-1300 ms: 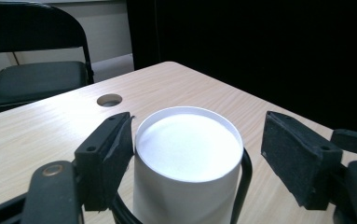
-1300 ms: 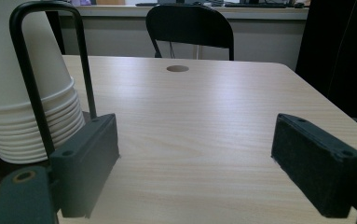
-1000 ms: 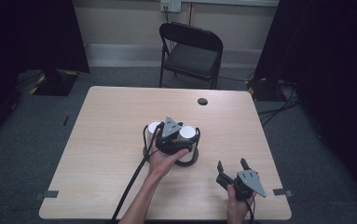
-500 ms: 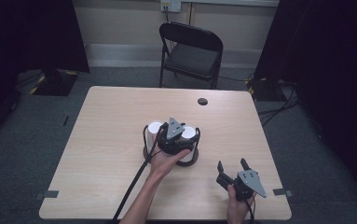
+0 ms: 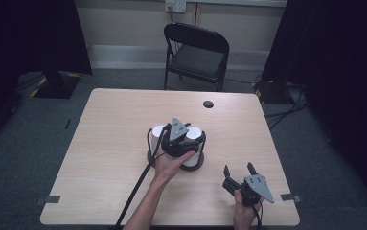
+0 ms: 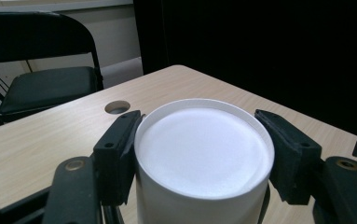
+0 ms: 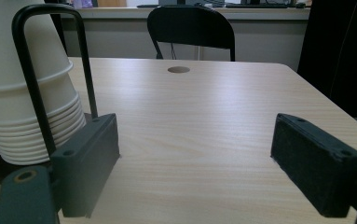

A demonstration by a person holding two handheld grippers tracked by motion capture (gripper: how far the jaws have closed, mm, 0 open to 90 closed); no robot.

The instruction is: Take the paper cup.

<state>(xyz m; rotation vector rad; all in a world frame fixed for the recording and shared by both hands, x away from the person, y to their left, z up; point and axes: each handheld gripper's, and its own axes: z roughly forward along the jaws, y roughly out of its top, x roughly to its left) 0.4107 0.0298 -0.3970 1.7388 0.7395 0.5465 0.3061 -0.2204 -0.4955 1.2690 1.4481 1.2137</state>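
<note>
Upturned white paper cups (image 5: 194, 132) stand in stacks inside a black wire holder (image 5: 151, 140) at the middle of the table (image 5: 114, 120). My left gripper (image 5: 177, 136) reaches over them from the near side. In the left gripper view its jaws have just been closing, and the left gripper (image 6: 197, 119) is now shut on the top white cup (image 6: 202, 149), pads against both sides. My right gripper (image 5: 238, 168) rests near the table's front right, open. In the right gripper view the right gripper (image 7: 197, 154) holds nothing, with a cup stack (image 7: 31, 93) and the holder's wire loop (image 7: 85, 56) to its left.
A round hole (image 5: 208, 104) is cut in the table's far side. A black folding chair (image 5: 198, 50) stands behind the table. The left gripper's cable (image 5: 138, 187) runs back over the front edge. Bare wood lies at the left and far right.
</note>
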